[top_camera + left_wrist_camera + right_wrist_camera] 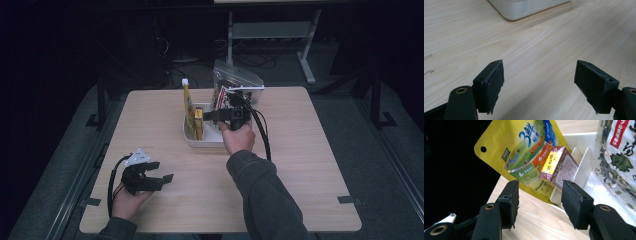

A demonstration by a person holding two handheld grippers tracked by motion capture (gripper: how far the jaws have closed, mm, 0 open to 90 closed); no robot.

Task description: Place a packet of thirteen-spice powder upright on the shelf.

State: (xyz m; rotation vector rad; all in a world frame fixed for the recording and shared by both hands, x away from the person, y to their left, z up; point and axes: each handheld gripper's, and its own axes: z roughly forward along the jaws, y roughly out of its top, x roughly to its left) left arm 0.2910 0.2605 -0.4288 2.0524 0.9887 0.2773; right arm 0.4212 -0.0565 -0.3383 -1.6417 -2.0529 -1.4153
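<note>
From above, the right tongs (pixel 216 116) are seen at the white tray (pixel 212 141) mid-counter, pointing left at the small box (pixel 199 123) standing upright beside the yellow pouch (pixel 188 104); the left tongs (pixel 161 171) are parked far nearer, released. Along the left tongs (pixel 539 85), bare counter (pixel 544 45) is faced. Along the right tongs (pixel 540 202), jaws are parted, nothing grasped, the box (pixel 557 165) lying just ahead, its long axis tilted.
</note>
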